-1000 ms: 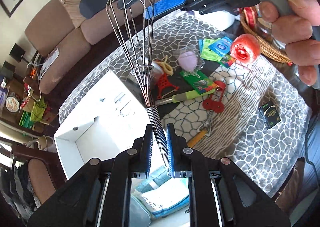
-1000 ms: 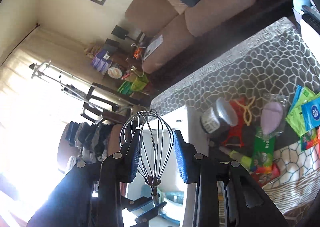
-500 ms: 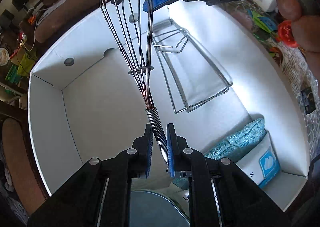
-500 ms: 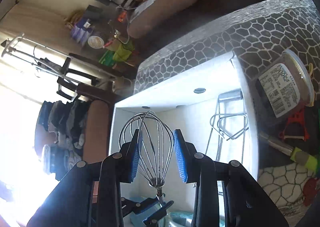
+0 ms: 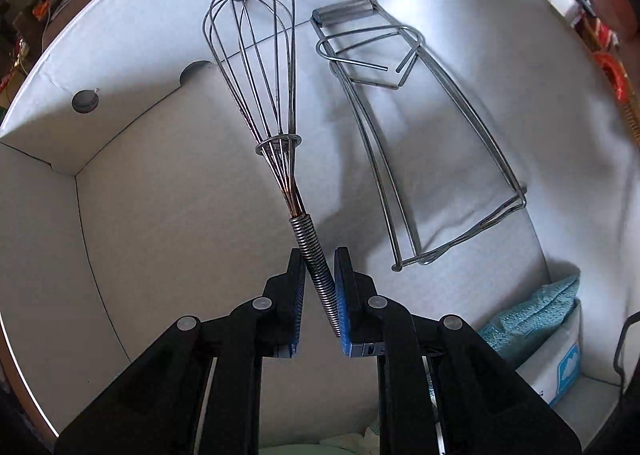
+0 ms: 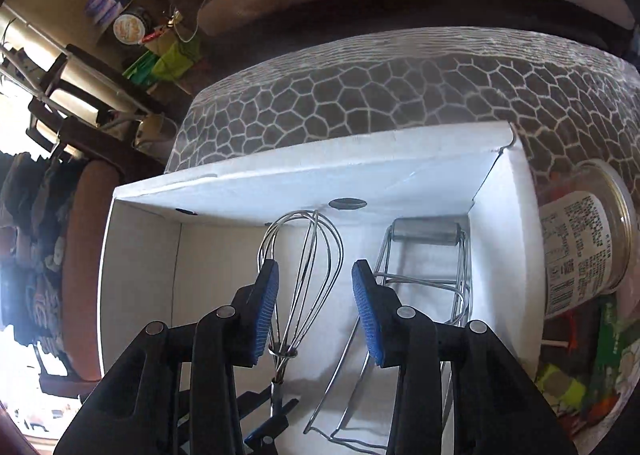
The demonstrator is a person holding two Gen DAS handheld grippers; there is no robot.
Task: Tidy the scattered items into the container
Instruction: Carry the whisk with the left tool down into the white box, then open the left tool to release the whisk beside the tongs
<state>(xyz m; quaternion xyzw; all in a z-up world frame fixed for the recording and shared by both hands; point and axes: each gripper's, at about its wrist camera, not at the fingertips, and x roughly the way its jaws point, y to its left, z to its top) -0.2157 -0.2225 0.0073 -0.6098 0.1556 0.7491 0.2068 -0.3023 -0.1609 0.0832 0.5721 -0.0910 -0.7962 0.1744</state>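
Now left tongs [image 5: 318,295] pinching whisk [image 5: 256,67] handle; right tongs [image 6: 316,295] opening, loops between, unpressed. Risk: whisk swings, snags wire rack [image 5: 420,143] in box [image 5: 132,183].

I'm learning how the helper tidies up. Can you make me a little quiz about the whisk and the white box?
1. True or false: the left tool is shut on the whisk's coiled handle.
2. What lies in the white box beside the whisk? A) wire rack B) banana C) shoe
3. Fill in: the right tool is ____ around the whisk's wire loops.

Key: 1 true. 2 A, the wire rack. 3 opening; its pads stand clear of the wires.
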